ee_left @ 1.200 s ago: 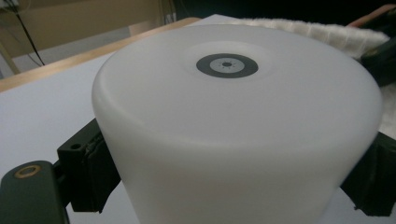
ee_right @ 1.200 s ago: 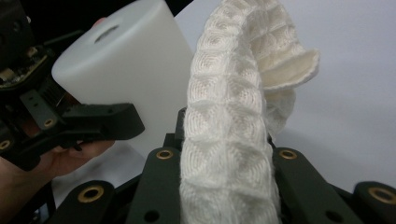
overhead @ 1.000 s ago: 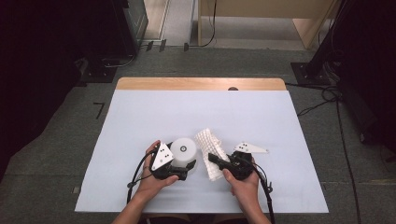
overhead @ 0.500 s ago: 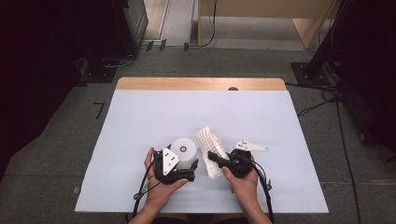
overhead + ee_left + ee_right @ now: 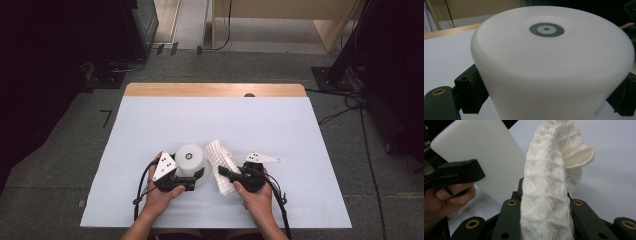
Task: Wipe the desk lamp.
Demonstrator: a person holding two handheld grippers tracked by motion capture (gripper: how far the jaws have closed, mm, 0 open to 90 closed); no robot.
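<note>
A white cup (image 5: pixel 189 158) stands upside down on the table, a grey ring on its upturned base (image 5: pixel 546 29). My left gripper (image 5: pixel 194 176) has just been closing and is now shut on the cup (image 5: pixel 554 75), whose sides sit between the black pads (image 5: pixel 472 92). A white waffle-weave cloth (image 5: pixel 220 162) lies just right of the cup. It rises between the jaws of my right gripper (image 5: pixel 226 173), which is shut on the cloth (image 5: pixel 549 165). The cup (image 5: pixel 486 157) and the left gripper show beside it in the right gripper view.
The table is covered by a pale sheet (image 5: pixel 250 125), with a wooden strip (image 5: pixel 215 90) along its far edge. Both hands work near the front edge. Dark equipment and cables (image 5: pixel 345 105) lie on the floor around the table.
The left gripper and the cup have shifted slightly to the left. The right gripper and the cloth have stayed put.
</note>
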